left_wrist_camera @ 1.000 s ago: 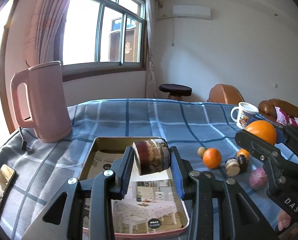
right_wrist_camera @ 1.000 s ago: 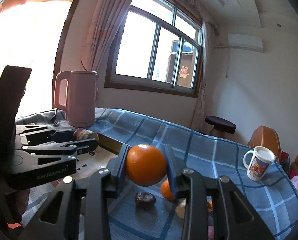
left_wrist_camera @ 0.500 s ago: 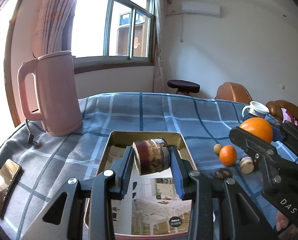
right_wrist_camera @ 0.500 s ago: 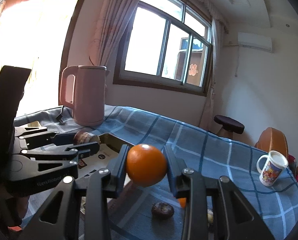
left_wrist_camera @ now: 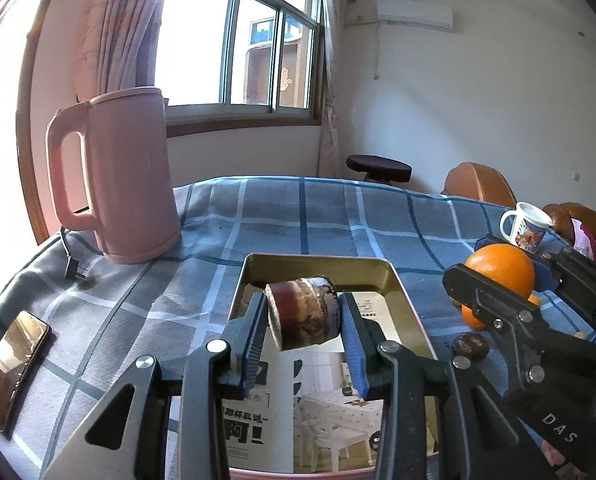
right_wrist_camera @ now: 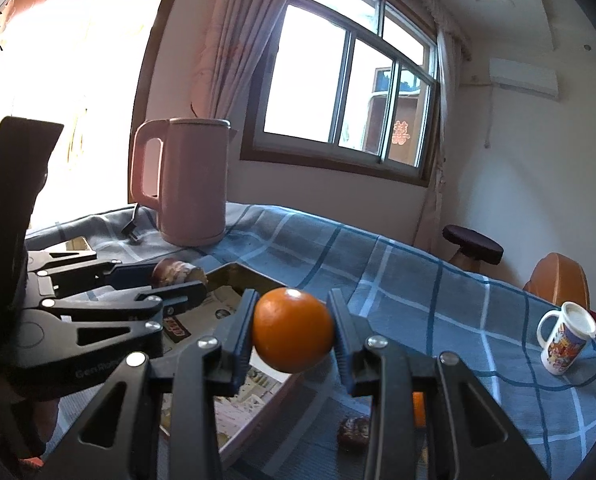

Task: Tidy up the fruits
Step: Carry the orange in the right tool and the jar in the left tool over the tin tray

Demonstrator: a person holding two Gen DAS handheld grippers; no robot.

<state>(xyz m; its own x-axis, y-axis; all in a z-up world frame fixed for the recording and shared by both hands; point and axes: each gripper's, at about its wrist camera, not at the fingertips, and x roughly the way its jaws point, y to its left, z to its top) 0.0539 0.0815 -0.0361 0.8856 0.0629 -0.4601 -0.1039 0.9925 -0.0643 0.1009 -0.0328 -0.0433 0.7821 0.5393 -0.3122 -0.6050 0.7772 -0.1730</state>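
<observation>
My left gripper (left_wrist_camera: 303, 312) is shut on a brown mottled, drum-shaped fruit (left_wrist_camera: 304, 320) and holds it above the paper-lined metal tray (left_wrist_camera: 318, 258). My right gripper (right_wrist_camera: 292, 330) is shut on a round orange (right_wrist_camera: 292, 336), which hangs over the tray's right rim (right_wrist_camera: 258, 412). In the left wrist view that orange (left_wrist_camera: 502, 270) shows at the right, beside the tray. On the blue checked cloth right of the tray lie a smaller orange (left_wrist_camera: 472, 316) and a dark wrinkled fruit (left_wrist_camera: 469, 346). The right wrist view also shows the left gripper (right_wrist_camera: 178, 280) with its brown fruit (right_wrist_camera: 176, 272).
A pink kettle (left_wrist_camera: 126, 176) stands at the back left with its plug (left_wrist_camera: 74, 272) on the cloth. A phone (left_wrist_camera: 12, 360) lies near the left edge. A printed mug (left_wrist_camera: 526, 228) stands at the far right. A stool (left_wrist_camera: 378, 166) and brown chairs sit beyond the table.
Both grippers have carried their fruit leftward, toward the kettle. The orange, earlier above the loose fruit on the cloth, now hangs at the tray's right rim. Both grips are unchanged.
</observation>
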